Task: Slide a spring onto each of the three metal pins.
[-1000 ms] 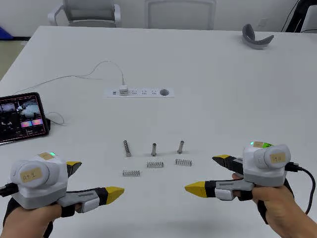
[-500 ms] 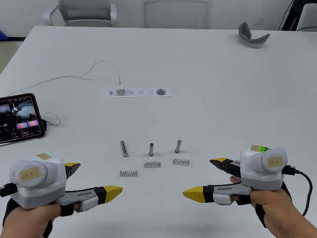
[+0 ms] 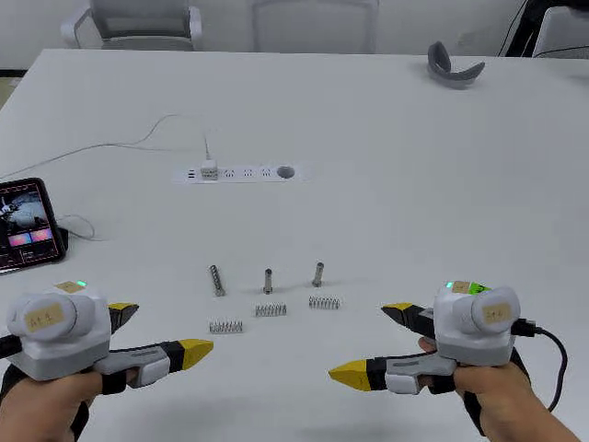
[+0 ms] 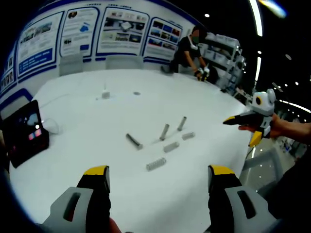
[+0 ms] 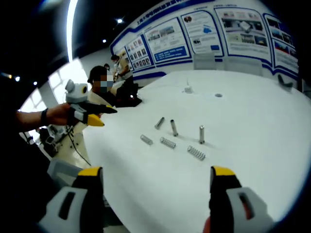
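1. Two claws, both spread and empty; my left claw (image 3: pixel 161 329) hangs near the leftmost spring (image 3: pixel 225 326).
2. Pins (image 3: pixel 268 281) sit on the tabletop (image 3: pixel 414 184), springs just before them; the left pin (image 3: pixel 216 280) looks tipped and may roll if nudged.
3. My right claw (image 3: pixel 374 342): a hard pinch could flick a spring away.

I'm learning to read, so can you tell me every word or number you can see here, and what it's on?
Nothing can be quoted.
Sticker on the left gripper: handwriting too small to read.
Sticker on the right gripper: also too small.
Wall posters: print blurred.
Tablet screen: no legible words.
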